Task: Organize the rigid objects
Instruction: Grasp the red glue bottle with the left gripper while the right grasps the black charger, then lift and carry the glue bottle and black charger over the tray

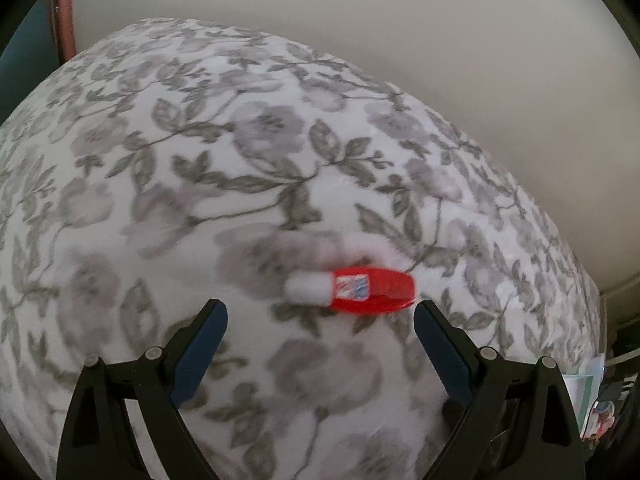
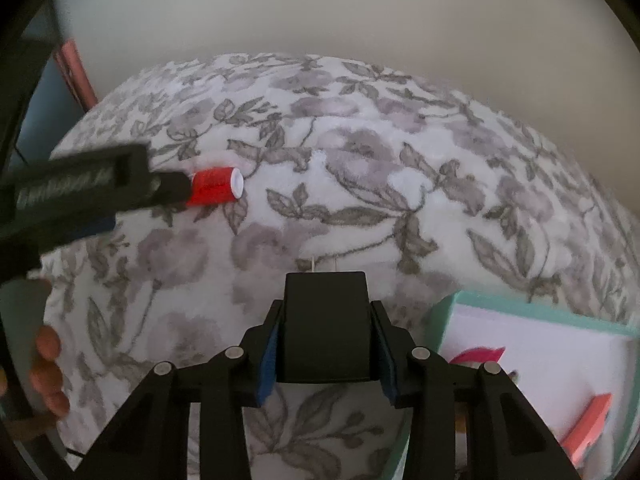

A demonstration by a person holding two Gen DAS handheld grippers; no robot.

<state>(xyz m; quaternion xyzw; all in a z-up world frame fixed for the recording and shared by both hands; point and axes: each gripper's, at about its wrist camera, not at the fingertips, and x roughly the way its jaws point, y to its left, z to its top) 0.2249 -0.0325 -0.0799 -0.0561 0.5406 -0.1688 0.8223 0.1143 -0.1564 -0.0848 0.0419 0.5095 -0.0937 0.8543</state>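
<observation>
A small red tube with a white cap (image 1: 360, 290) lies on its side on the floral bedspread (image 1: 200, 160), just beyond and between the fingertips of my left gripper (image 1: 320, 312), which is open and empty. In the right wrist view the same red tube (image 2: 216, 186) lies at the left, with the left gripper (image 2: 92, 188) reaching over it. My right gripper (image 2: 326, 348) is shut on a black block (image 2: 326, 320) and holds it above the bedspread.
A mint-green tray with a white floor (image 2: 540, 344) sits at the lower right, holding a pink object (image 2: 588, 424) and a magenta one (image 2: 476, 356). A plain wall rises behind the bed. A pink-edged panel (image 2: 76, 72) stands at far left.
</observation>
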